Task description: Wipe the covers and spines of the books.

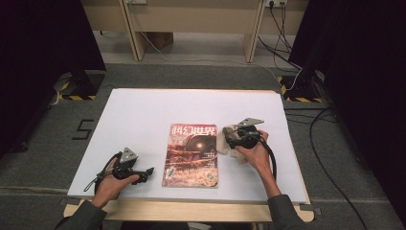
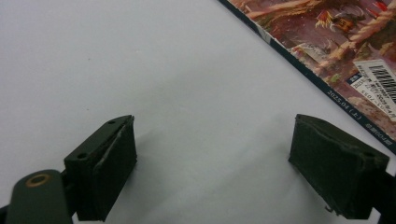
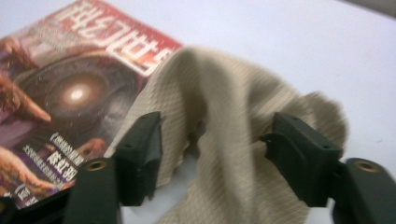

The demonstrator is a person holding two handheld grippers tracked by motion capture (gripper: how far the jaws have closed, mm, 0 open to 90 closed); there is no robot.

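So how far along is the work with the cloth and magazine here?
Done: the beige cloth lies crumpled by the magazine. In hand: the right claw stands open around a cloth fold. The left claw waits open, nothing between its jaws. Whether wiping is left, I can't tell.

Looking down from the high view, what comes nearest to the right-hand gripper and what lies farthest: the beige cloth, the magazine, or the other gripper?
1. Beige cloth: right at the right gripper, lying between its jaws, beside the magazine's right edge.
2. Magazine: just to the cloth's left, mid-table.
3. Left gripper: farthest, beyond the magazine near the table's front left.
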